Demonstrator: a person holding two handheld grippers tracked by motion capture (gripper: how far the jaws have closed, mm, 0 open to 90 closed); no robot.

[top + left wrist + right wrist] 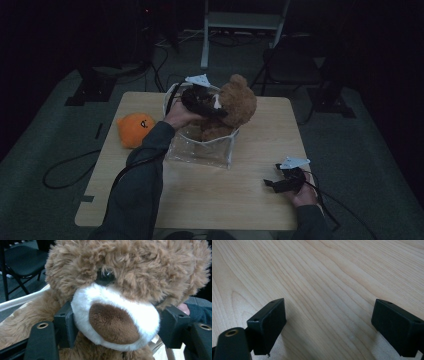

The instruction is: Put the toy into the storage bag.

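A brown teddy bear (239,102) sits upright in a clear plastic bag (200,151) at the back middle of the wooden table (240,200). My left gripper (212,104) reaches in from the left at the bear's face. In the left gripper view the bear's white muzzle (115,322) lies between the two pads (65,325). Its fur brushes them, but the muzzle looks round and unsqueezed, so the jaws stand open around it. My right gripper (271,184) rests low at the table's front right, open with only bare wood between its fingers (272,322).
An orange plush toy (134,129) lies on the table's left side. The bag's white rim (20,301) runs behind the bear. A dark folding chair (292,62) and a metal stand stand beyond the far edge. Cables trail on the grey floor.
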